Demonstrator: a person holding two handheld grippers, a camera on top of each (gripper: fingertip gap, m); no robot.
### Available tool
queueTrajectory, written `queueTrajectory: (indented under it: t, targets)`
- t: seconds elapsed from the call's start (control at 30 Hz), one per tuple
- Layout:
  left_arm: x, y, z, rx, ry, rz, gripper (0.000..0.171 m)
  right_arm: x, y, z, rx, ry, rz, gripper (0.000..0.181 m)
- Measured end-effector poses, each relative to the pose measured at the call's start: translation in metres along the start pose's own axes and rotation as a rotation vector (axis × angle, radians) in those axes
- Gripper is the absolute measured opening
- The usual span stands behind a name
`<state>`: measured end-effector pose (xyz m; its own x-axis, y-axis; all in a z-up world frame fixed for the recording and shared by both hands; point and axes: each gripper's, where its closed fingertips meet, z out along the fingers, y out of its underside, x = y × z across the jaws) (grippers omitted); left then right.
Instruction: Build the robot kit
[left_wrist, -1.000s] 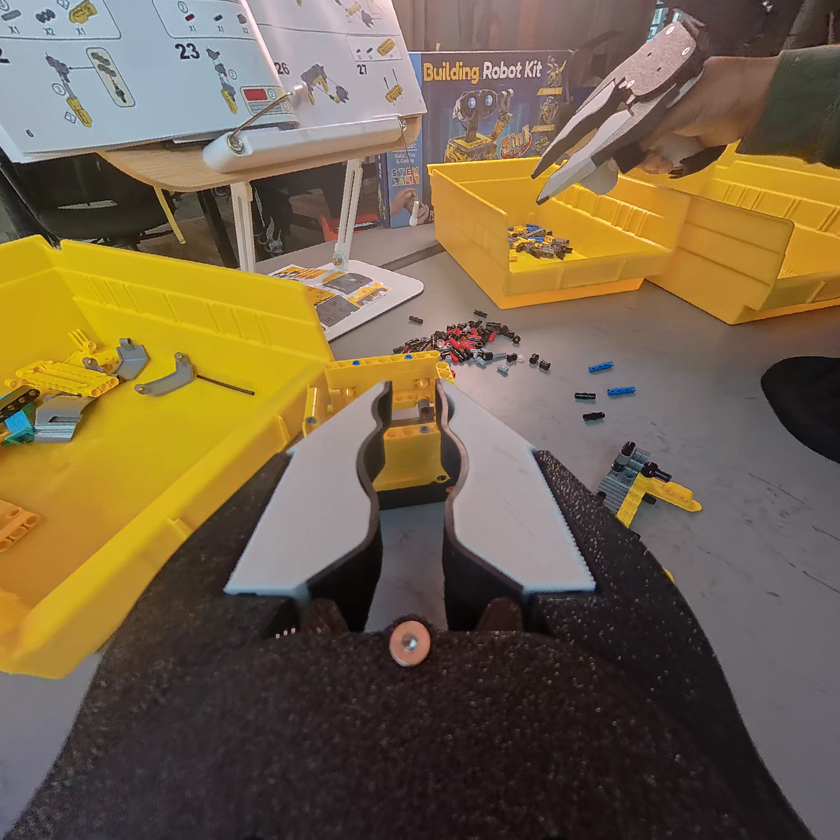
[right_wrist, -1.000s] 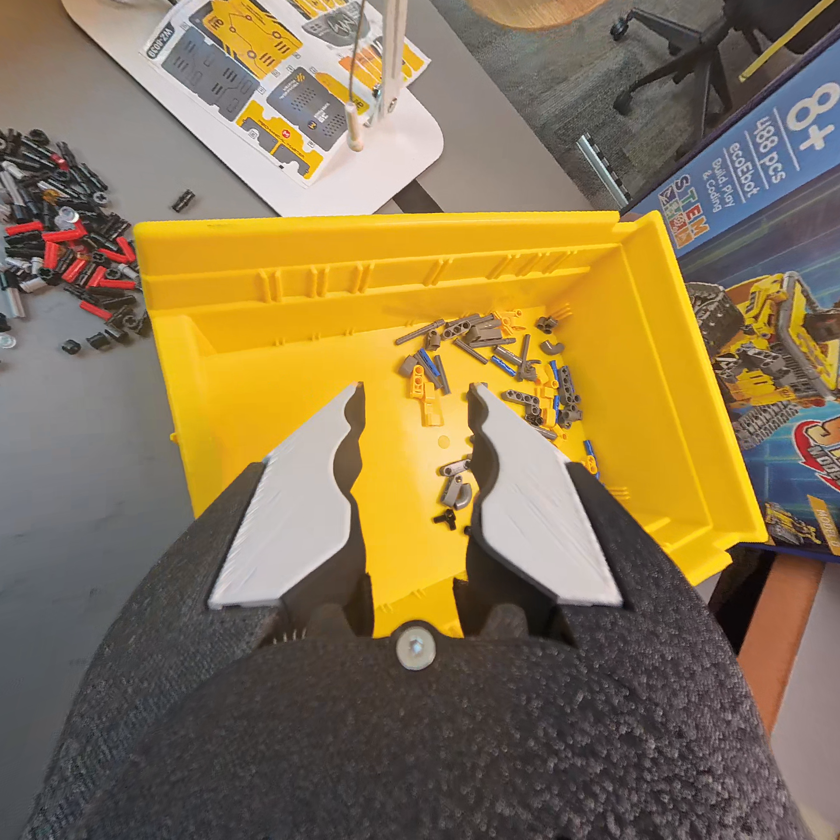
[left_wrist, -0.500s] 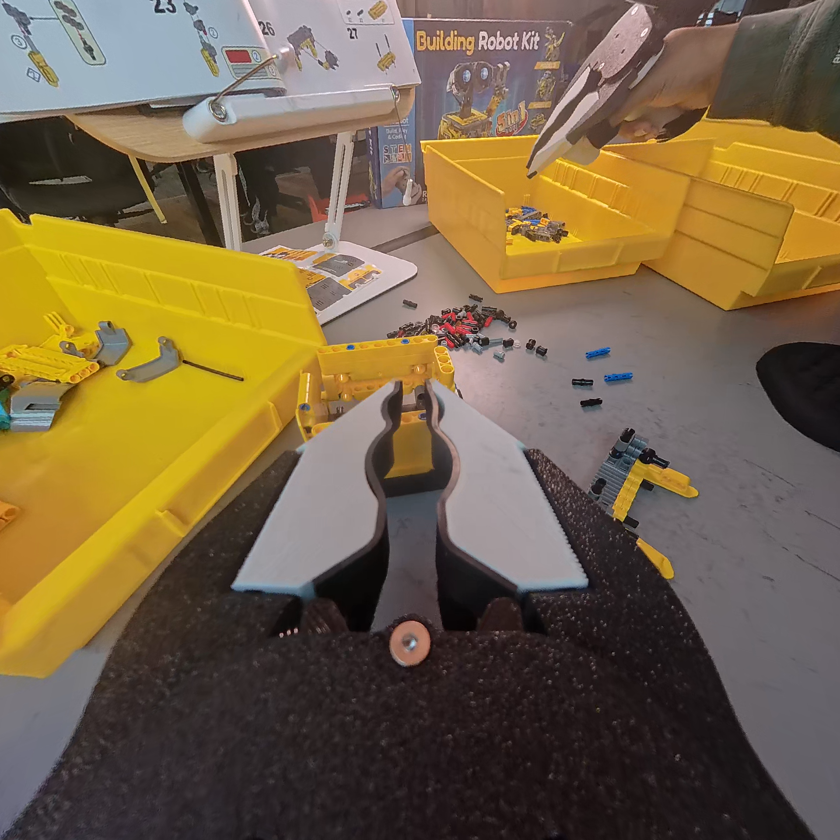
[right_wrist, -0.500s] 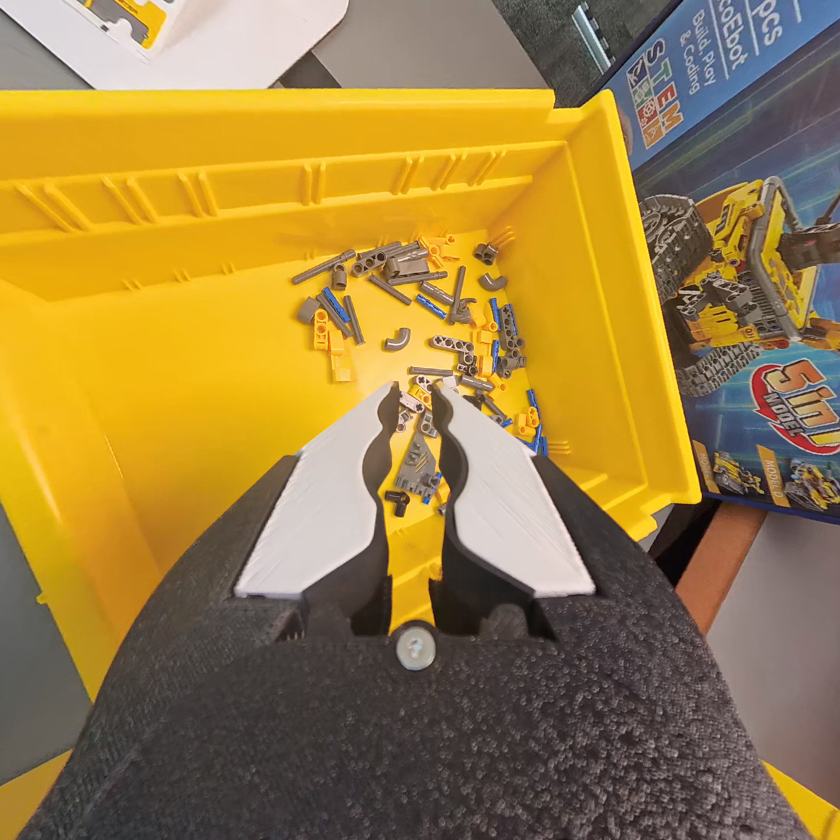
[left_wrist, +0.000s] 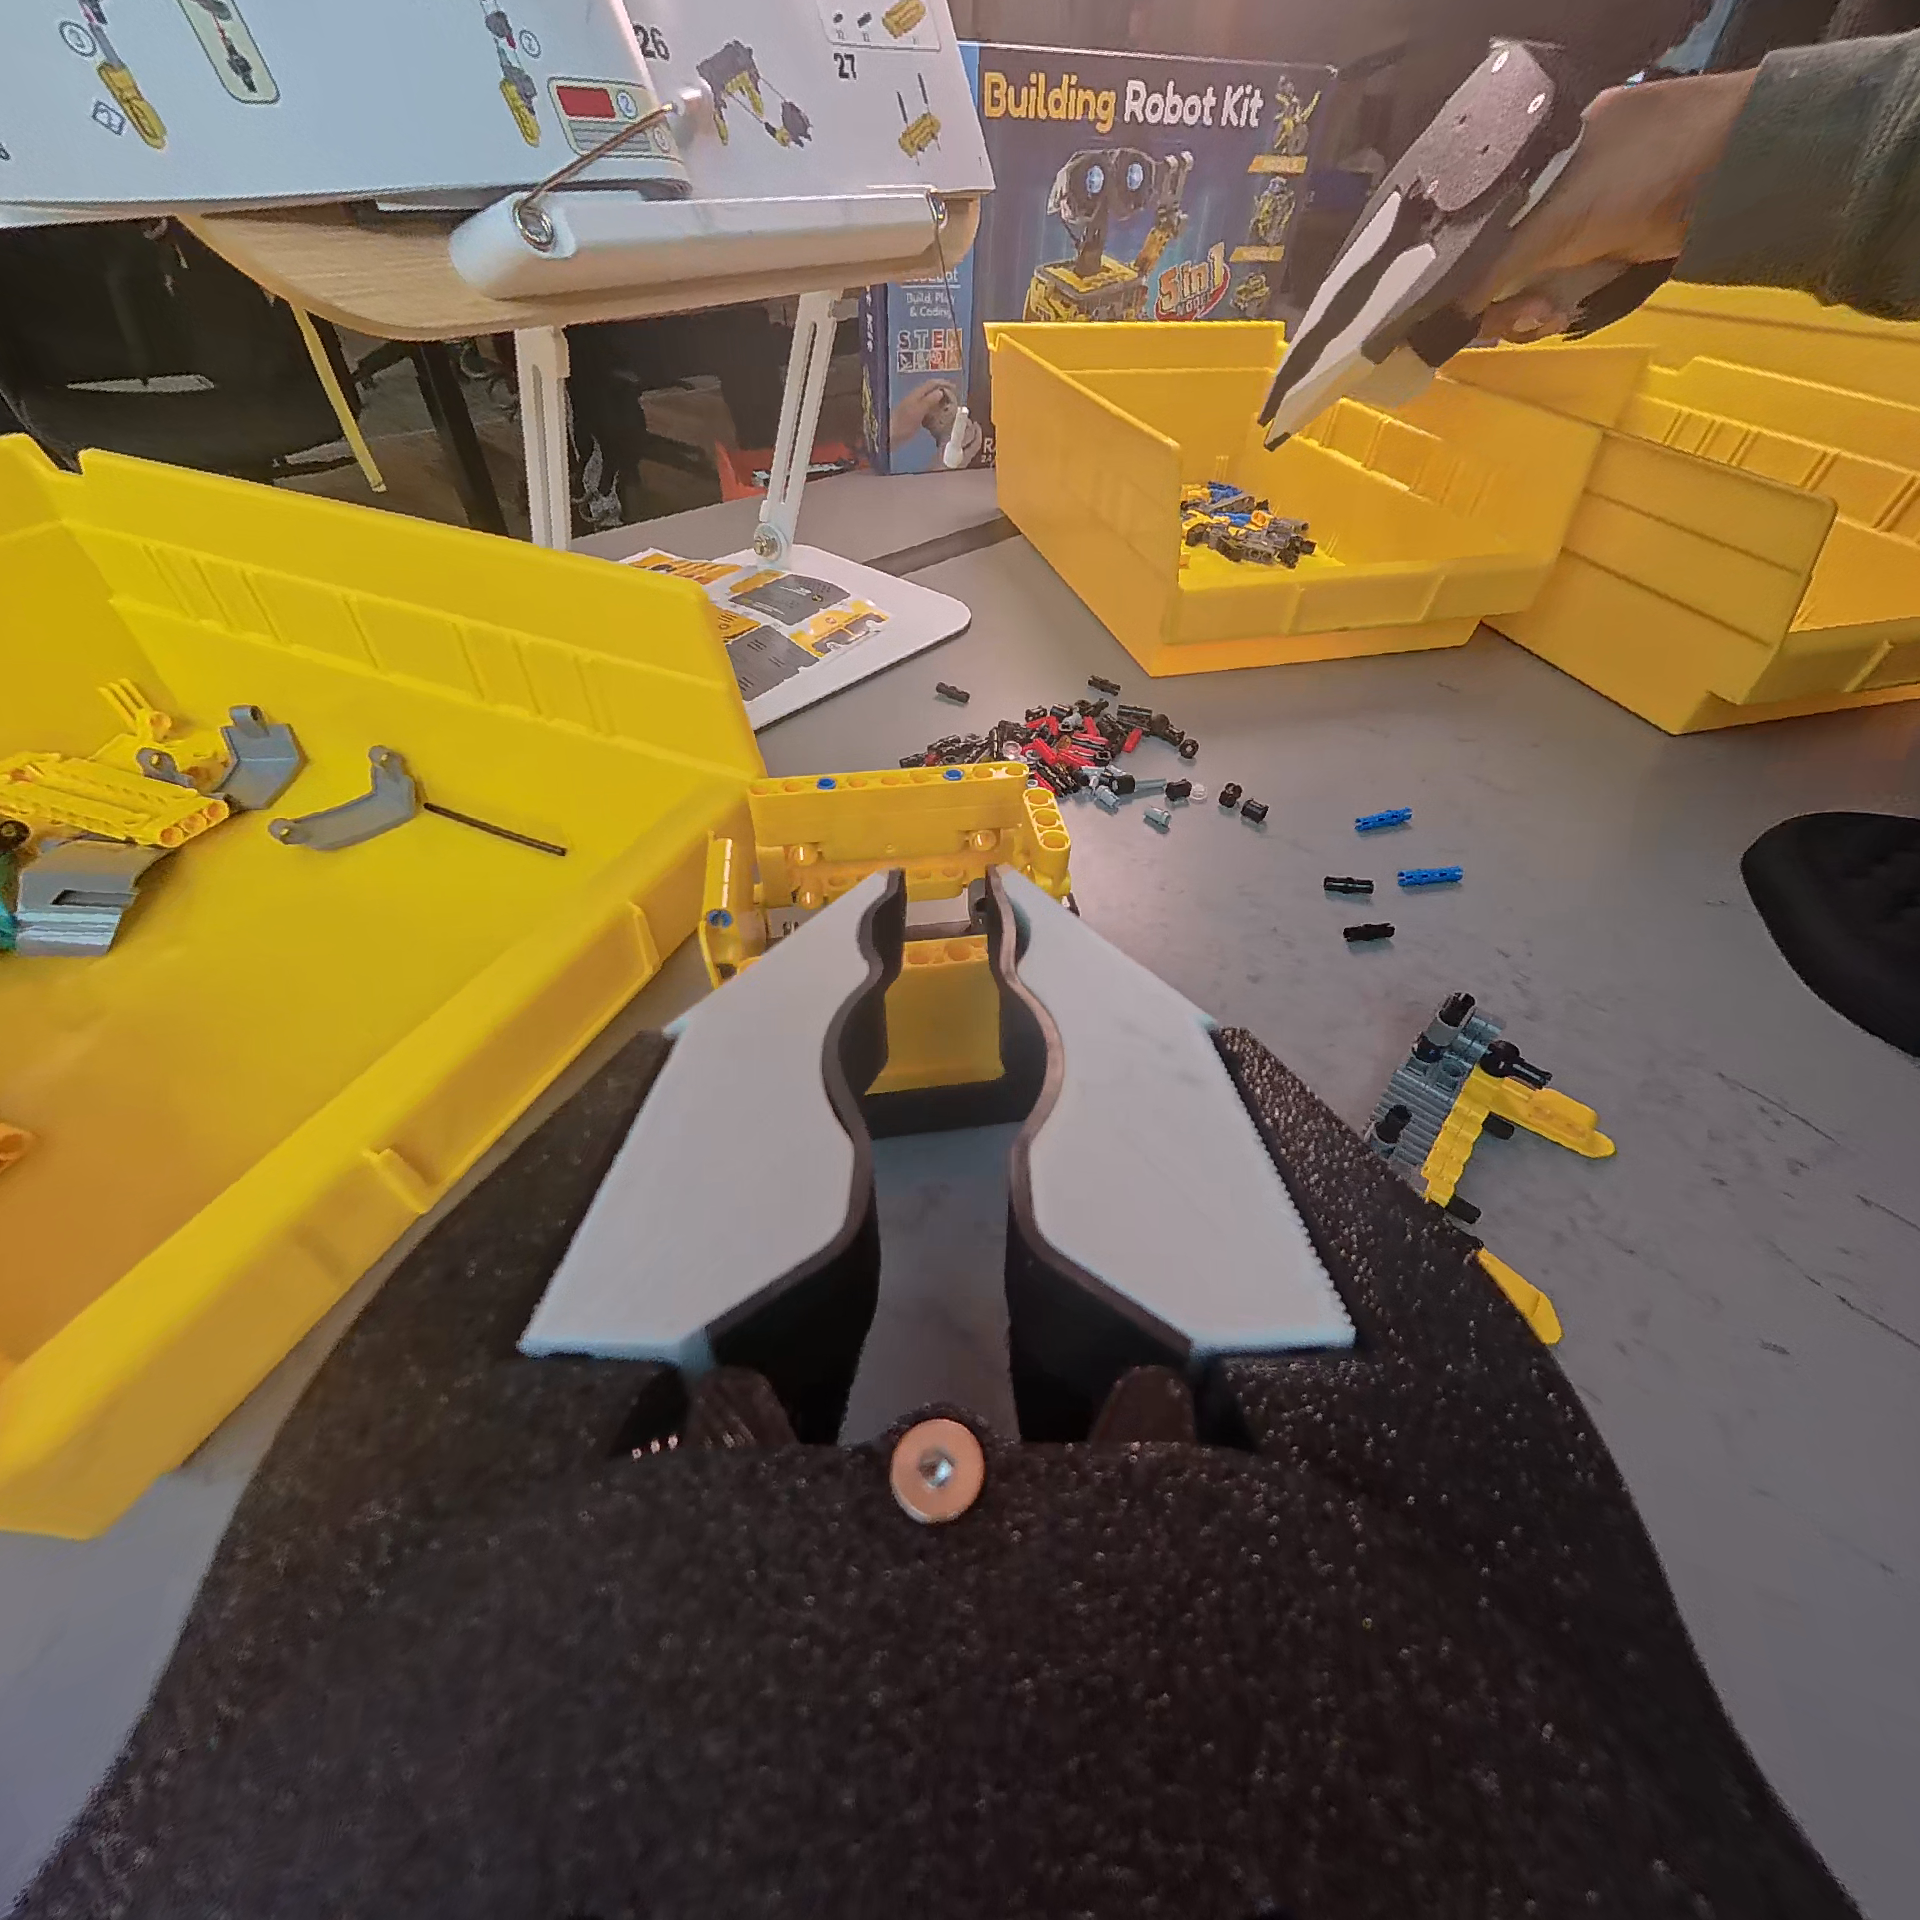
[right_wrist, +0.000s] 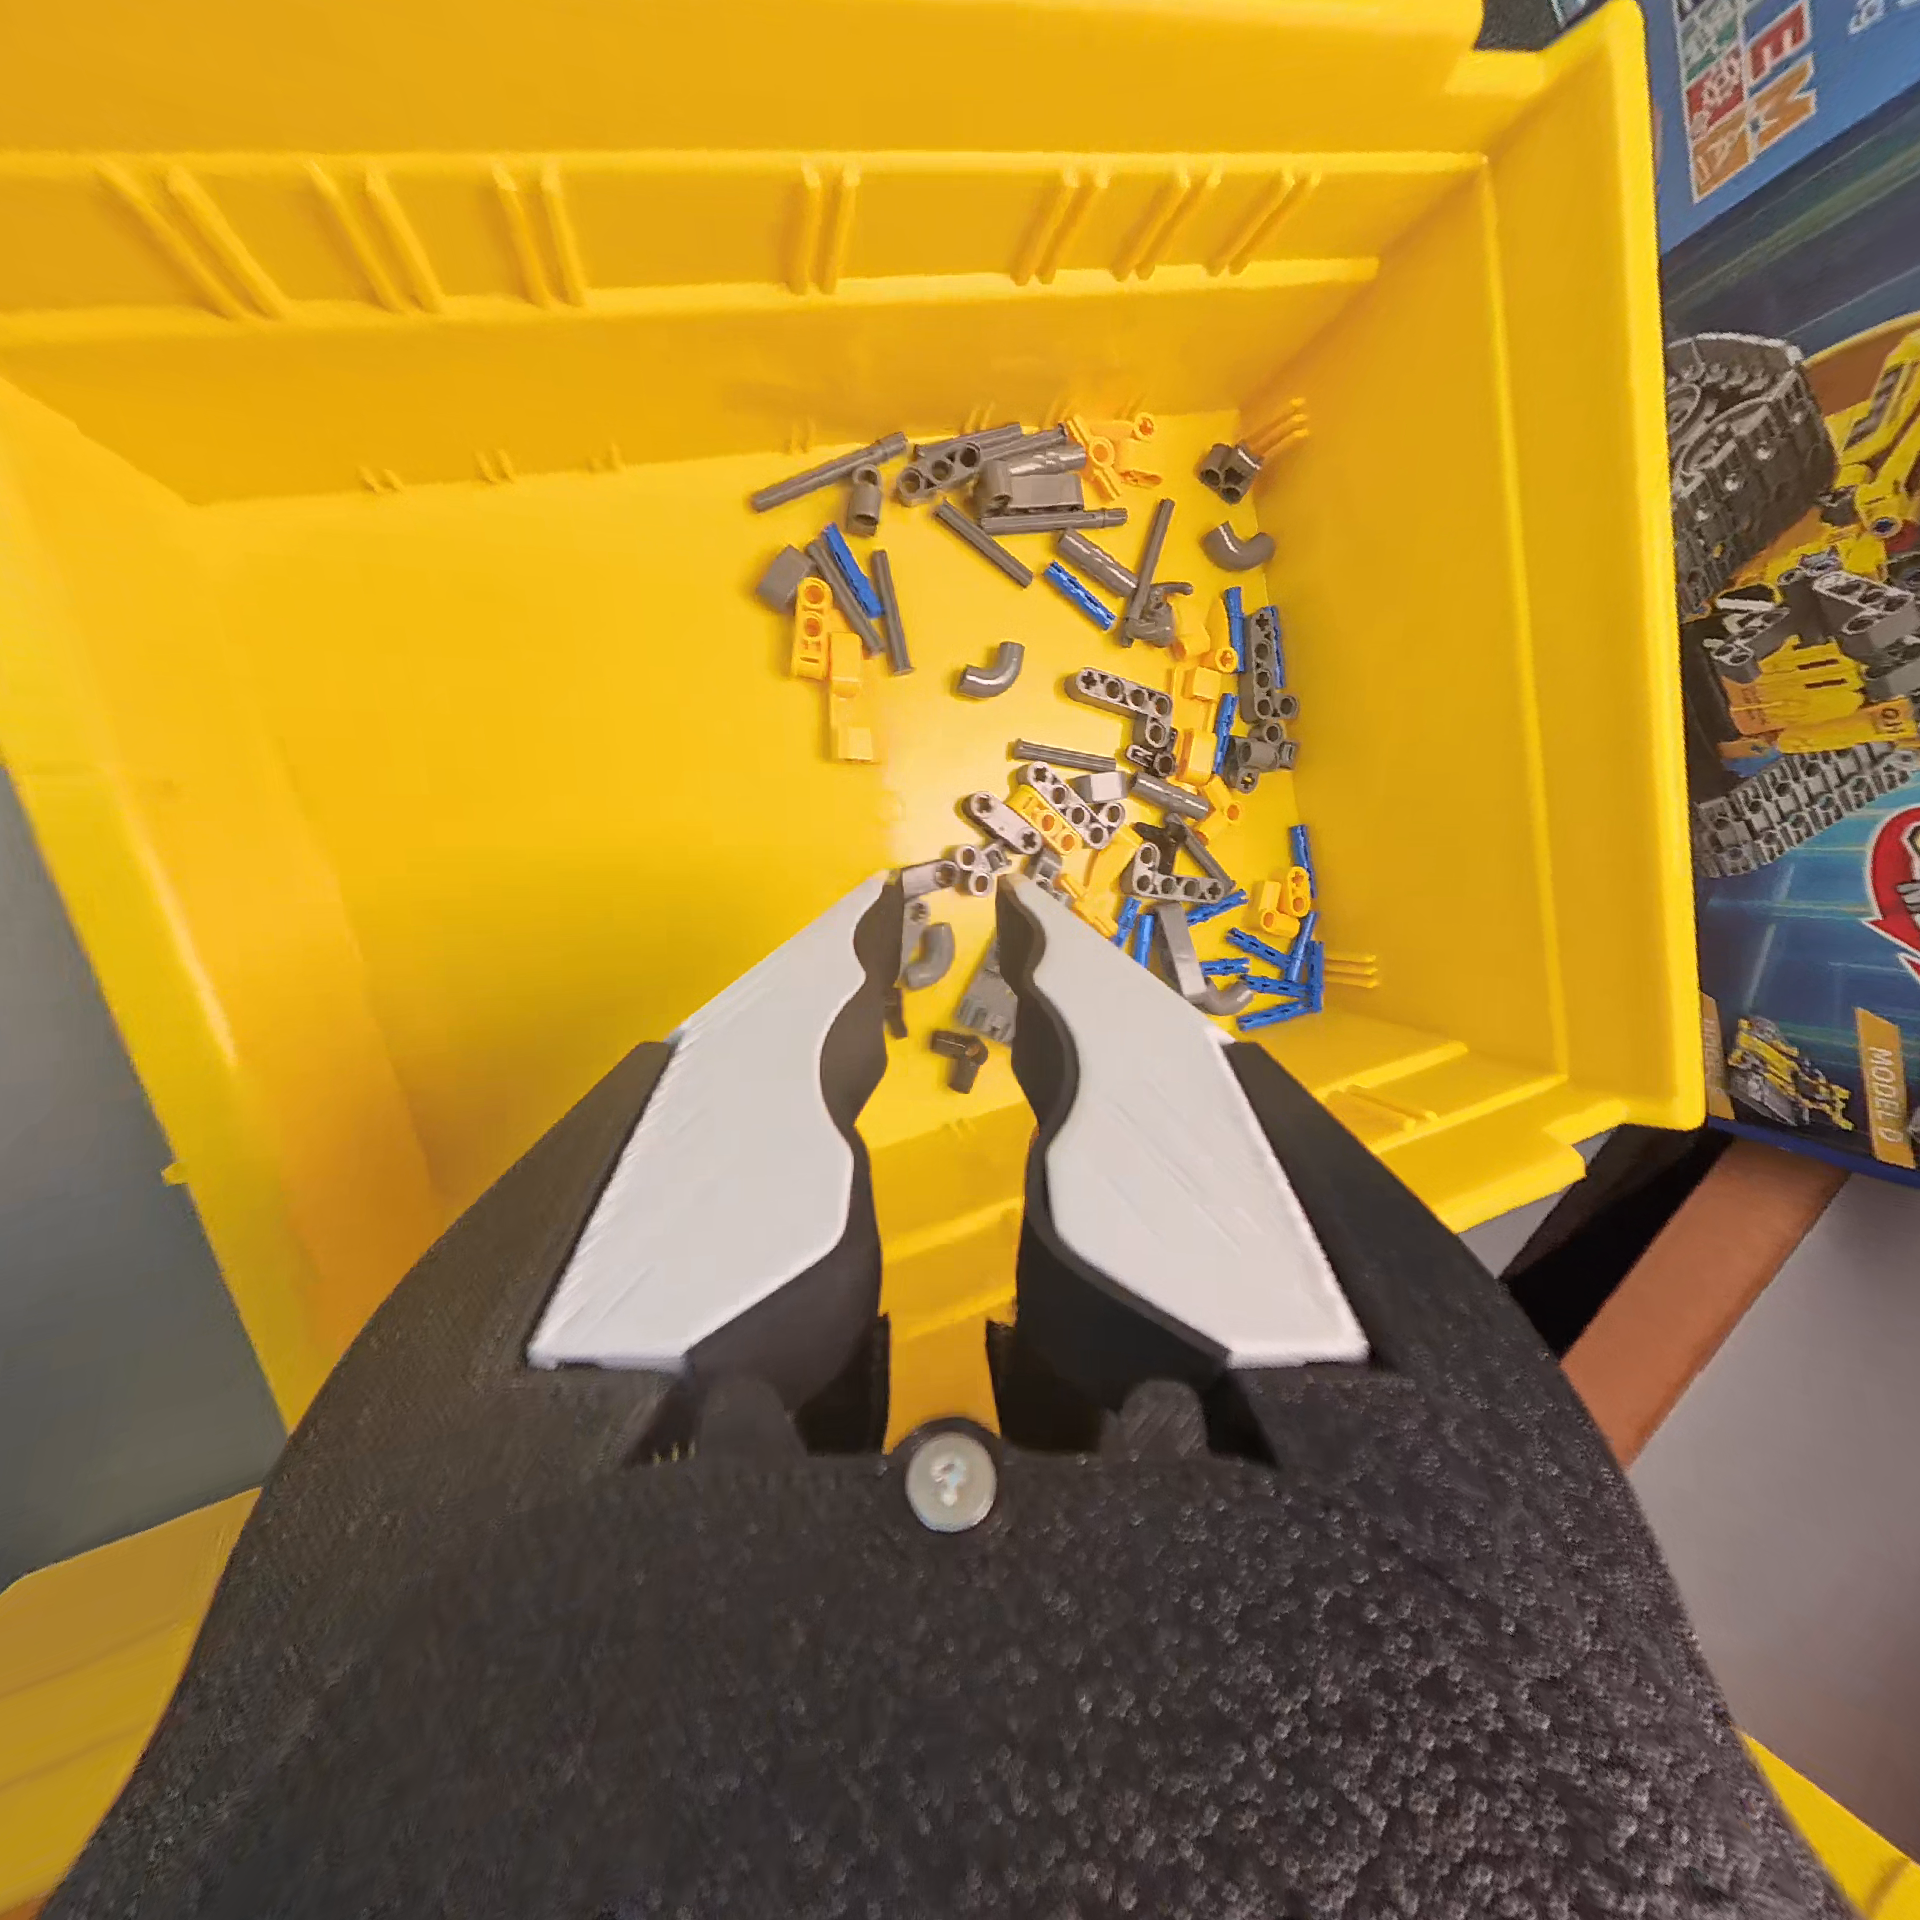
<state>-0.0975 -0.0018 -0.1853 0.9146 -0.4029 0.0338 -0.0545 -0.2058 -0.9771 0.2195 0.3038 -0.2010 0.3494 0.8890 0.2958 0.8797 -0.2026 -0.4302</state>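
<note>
My left gripper (left_wrist: 940, 894) is clamped on the yellow brick assembly (left_wrist: 904, 831), whose long top beam runs crosswise just past my fingertips, with the near yellow bin (left_wrist: 312, 1039) touching it on the left and the loose pins (left_wrist: 1070, 732) ahead. My right gripper (right_wrist: 943, 891) hangs over the far yellow bin (right_wrist: 520, 727), jaws parted by a narrow gap and holding nothing. The scattered small parts (right_wrist: 1122, 707) lie ahead and right of its tips, a grey two-hole connector (right_wrist: 961, 871) nearest, lying crosswise.
</note>
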Motion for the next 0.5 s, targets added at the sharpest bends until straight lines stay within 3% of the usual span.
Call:
queueTrajectory:
  t: [0.1, 0.3, 0.4, 0.5]
  targets:
    - [0.0, 0.001, 0.001, -0.005, 0.001, 0.004, 0.014, -0.038, -0.023, -0.015, 0.091, -0.069, -0.054, 0.022]
    - [0.001, 0.002, 0.002, -0.014, 0.004, 0.009, 0.015, -0.152, -0.091, -0.051, 0.315, -0.24, -0.213, 0.024]
    - [0.002, 0.002, 0.001, -0.012, 0.005, 0.009, 0.016, -0.197, -0.108, -0.05, 0.35, -0.295, -0.283, 0.024]
    - [0.003, -0.001, 0.0, -0.005, 0.008, 0.012, 0.016, -0.219, -0.115, -0.036, 0.333, -0.31, -0.303, 0.03]
